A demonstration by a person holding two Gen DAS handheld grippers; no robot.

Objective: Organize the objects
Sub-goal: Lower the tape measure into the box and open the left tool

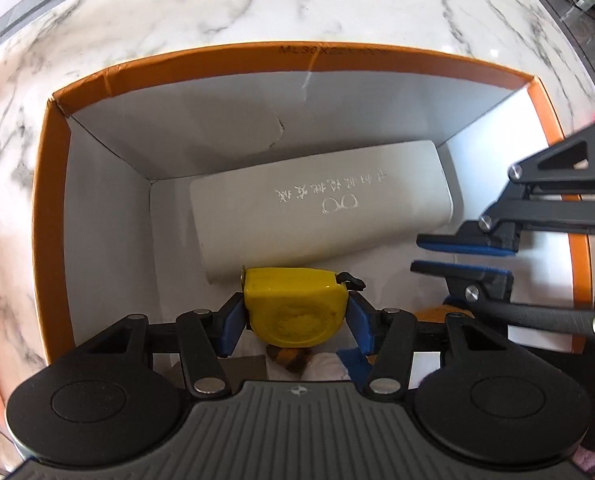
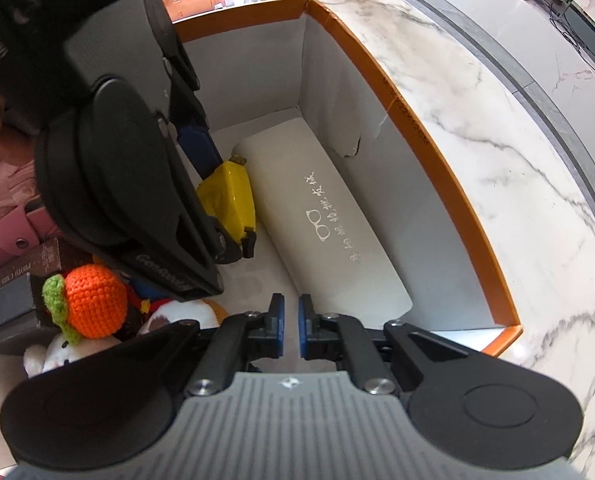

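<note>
Left wrist view shows the left gripper [image 1: 293, 314] clamped on a yellow tape measure [image 1: 295, 304] at lower centre of the frame, held inside the orange-rimmed box [image 1: 289, 58] just beside the grey glasses case [image 1: 321, 216] that lies across the box floor. At the right edge the right gripper [image 1: 461, 252] hangs over the box with its pads nearly together and nothing between them. Right wrist view confirms this: the tape measure [image 2: 229, 200] sits against the long side of the case [image 2: 329, 216], with a crocheted orange toy [image 2: 93, 300] at lower left. The step in hand looks like placing the tape measure; next, the pads should part and the left gripper lift straight out.
</note>
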